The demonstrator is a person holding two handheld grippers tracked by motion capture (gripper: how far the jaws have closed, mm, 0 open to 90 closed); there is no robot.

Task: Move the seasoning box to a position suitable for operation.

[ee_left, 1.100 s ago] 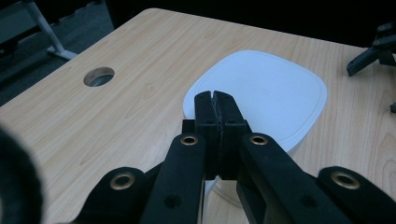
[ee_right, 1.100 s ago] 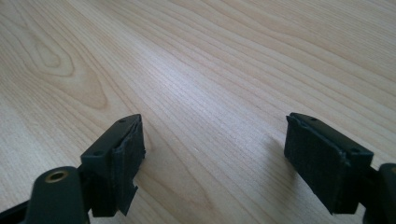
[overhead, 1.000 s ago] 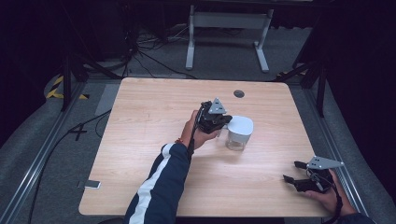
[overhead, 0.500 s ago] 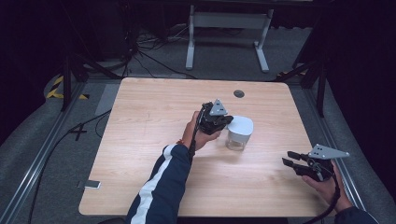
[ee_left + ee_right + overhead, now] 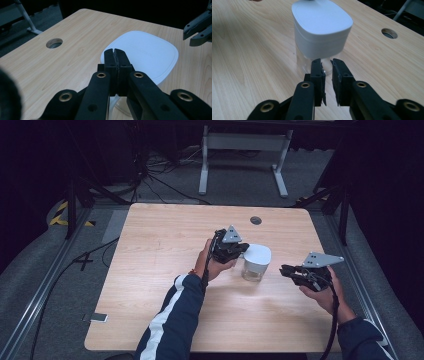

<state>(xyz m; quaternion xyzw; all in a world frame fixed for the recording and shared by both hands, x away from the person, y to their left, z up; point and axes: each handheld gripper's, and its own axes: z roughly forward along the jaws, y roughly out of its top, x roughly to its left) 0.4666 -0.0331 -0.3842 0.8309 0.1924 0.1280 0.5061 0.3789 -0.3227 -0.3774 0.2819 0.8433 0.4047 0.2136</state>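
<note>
Left gripper (image 5: pixel 239 251): jaws closed, empty, touching the white-lidded jar (image 5: pixel 256 262), mid-frame.
Right gripper (image 5: pixel 290 270): slightly parted, empty; had moved leftward from lower right, likely to grasp the jar.

A lab or recording studio is suggested. A bare light-wood table (image 5: pixel 165 250) with a round cable hole (image 5: pixel 256 220) is set on grey carpet, ringed by black curtains. Loose cables (image 5: pixel 150 180) are seen at upper left, a white metal stand (image 5: pixel 243 155) at top centre, and yellow-black hazard tape (image 5: pixel 59 215) at left.
</note>
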